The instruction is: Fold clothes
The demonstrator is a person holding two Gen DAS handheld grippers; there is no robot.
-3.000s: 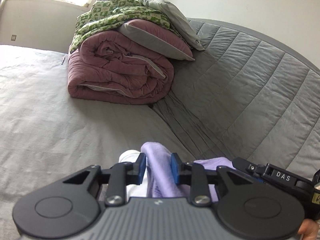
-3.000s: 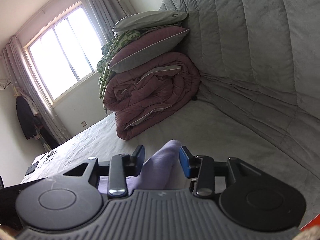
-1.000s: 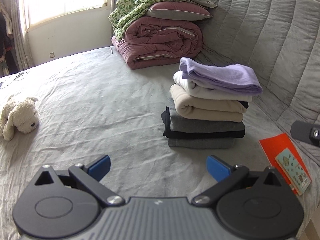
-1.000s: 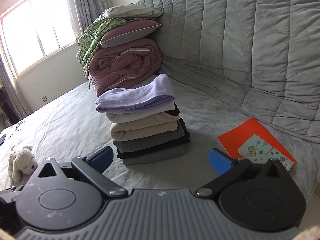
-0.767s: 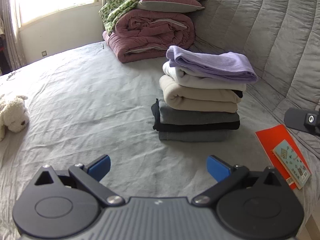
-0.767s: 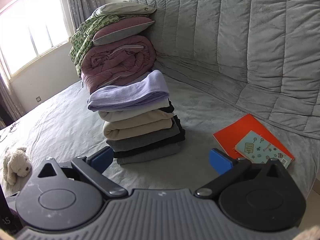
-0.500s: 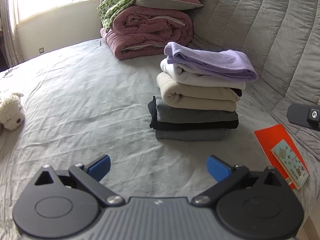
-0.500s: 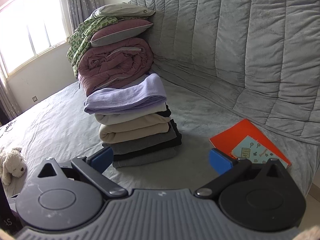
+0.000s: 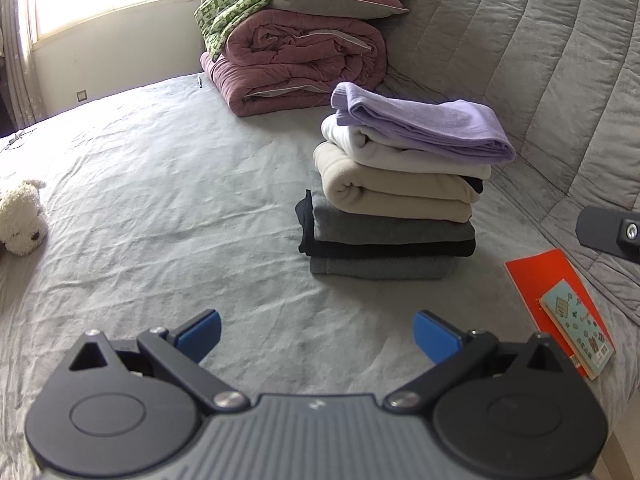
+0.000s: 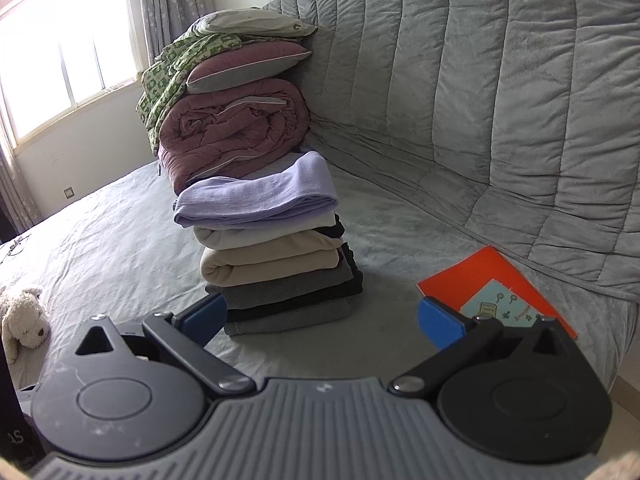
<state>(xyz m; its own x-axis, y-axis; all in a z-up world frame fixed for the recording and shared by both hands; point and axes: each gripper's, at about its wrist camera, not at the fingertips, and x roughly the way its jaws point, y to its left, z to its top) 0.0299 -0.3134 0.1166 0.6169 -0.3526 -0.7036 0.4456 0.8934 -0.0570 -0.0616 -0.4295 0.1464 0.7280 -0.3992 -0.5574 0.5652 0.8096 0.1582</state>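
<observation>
Both the left tongs [image 9: 316, 336] and the right tongs [image 10: 320, 320] are spread apart, holding nothing. The stack of folded clothes [image 9: 396, 196] sits on the bed [image 9: 160, 200], purple top [image 10: 256, 196] uppermost, an orange book [image 10: 500, 280] beside it.

Stuffed dog [image 9: 21, 218] was cut by the left edge in the left wrist view. Booklet [image 10: 496, 307] on the orange folder [image 10: 486, 268] sat partly behind the right tongs' blue pad; its print was too small to read. Black garment [image 9: 476, 184] mid-stack showed only an edge.
</observation>
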